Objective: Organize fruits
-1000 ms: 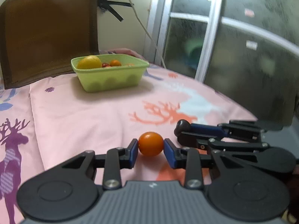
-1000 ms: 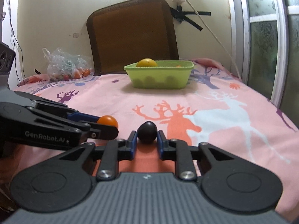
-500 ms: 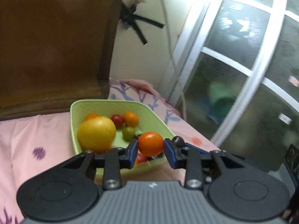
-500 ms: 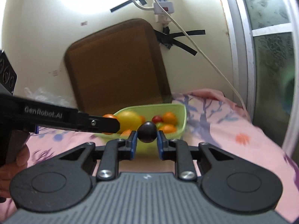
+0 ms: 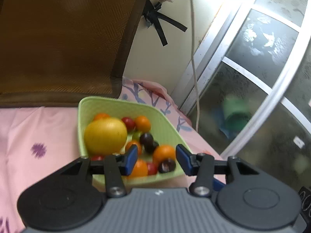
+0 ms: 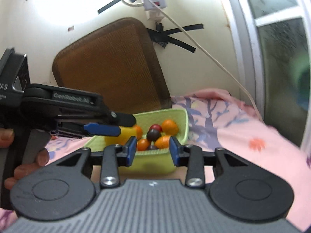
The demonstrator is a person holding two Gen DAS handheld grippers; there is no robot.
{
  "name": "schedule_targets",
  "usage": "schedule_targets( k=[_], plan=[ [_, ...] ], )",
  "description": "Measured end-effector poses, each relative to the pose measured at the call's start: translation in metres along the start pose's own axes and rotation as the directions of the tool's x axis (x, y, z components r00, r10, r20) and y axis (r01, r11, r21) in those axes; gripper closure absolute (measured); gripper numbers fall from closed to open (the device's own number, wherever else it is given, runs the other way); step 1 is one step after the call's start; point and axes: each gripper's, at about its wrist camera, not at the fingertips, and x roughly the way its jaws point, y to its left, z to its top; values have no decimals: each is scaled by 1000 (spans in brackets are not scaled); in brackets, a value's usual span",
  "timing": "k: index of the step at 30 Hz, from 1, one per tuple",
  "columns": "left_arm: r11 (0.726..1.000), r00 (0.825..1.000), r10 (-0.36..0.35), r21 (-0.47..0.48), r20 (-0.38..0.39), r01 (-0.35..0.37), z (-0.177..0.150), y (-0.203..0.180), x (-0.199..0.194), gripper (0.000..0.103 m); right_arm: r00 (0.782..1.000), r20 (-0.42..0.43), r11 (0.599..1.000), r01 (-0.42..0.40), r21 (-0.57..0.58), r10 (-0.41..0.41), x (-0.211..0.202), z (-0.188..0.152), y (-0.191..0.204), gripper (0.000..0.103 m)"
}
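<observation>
A light green basket (image 5: 167, 120) on the pink cloth holds a big yellow fruit (image 5: 106, 136) and several small orange, red and dark ones. My left gripper (image 5: 157, 160) hovers over its near edge with its jaws opening. The orange tomato (image 5: 164, 152) lies loose below the gap, clear of the left pad. In the right wrist view the right gripper (image 6: 153, 151) hangs just before the basket (image 6: 183, 124), jaws opening with nothing pressed between them. A dark fruit (image 6: 153, 135) rests among the others. The left gripper (image 6: 124, 125) reaches in from the left above the basket.
A brown cushion (image 5: 58, 38) leans on the wall behind the basket. A power strip with a white cord (image 5: 194, 58) hangs at the wall corner beside a glass door (image 5: 252, 97). A person's hand (image 6: 29, 159) holds the left gripper. Pink deer-print cloth (image 6: 243, 136) spreads to the right.
Both grippers travelled from the open cloth up to the basket. Their jaws have since parted, and the orange tomato and the dark fruit have left the pads and lie in the basket.
</observation>
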Motion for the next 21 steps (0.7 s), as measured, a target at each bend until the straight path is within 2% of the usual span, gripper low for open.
schedule_targets(
  k=[2, 4, 7, 9, 12, 14, 17, 21],
  plan=[
    [999, 999, 32, 37, 4, -32, -14, -7, -14, 55, 1000, -12, 999, -10, 52, 11, -14, -10, 2, 64],
    [994, 997, 72, 82, 19, -74, -33, -16, -32, 44, 999, -28, 994, -19, 104, 22, -25, -18, 4, 64],
    [988, 994, 103, 116, 25, -105, -60, -27, -55, 44, 997, -66, 985, -21, 171, 33, -41, -34, 9, 63],
    [986, 993, 113, 118, 16, -114, -76, -32, -68, 44, 994, -101, 978, -24, 208, 46, -53, -44, 13, 58],
    [979, 988, 154, 138, 4, -153, -97, -42, -83, 28, 990, -131, 971, -11, 240, 44, -73, -57, 18, 57],
    [971, 983, 183, 155, 20, -184, -109, -51, -93, 13, 988, -148, 961, -11, 278, 54, -83, -64, 20, 56],
    [959, 975, 216, 177, 42, -220, -123, -63, -108, 3, 987, -146, 956, -13, 295, 59, -103, -76, 25, 57],
    [950, 966, 252, 177, 54, -258, -137, -71, -122, 0, 986, -154, 952, -12, 307, 63, -120, -84, 28, 55]
  ],
)
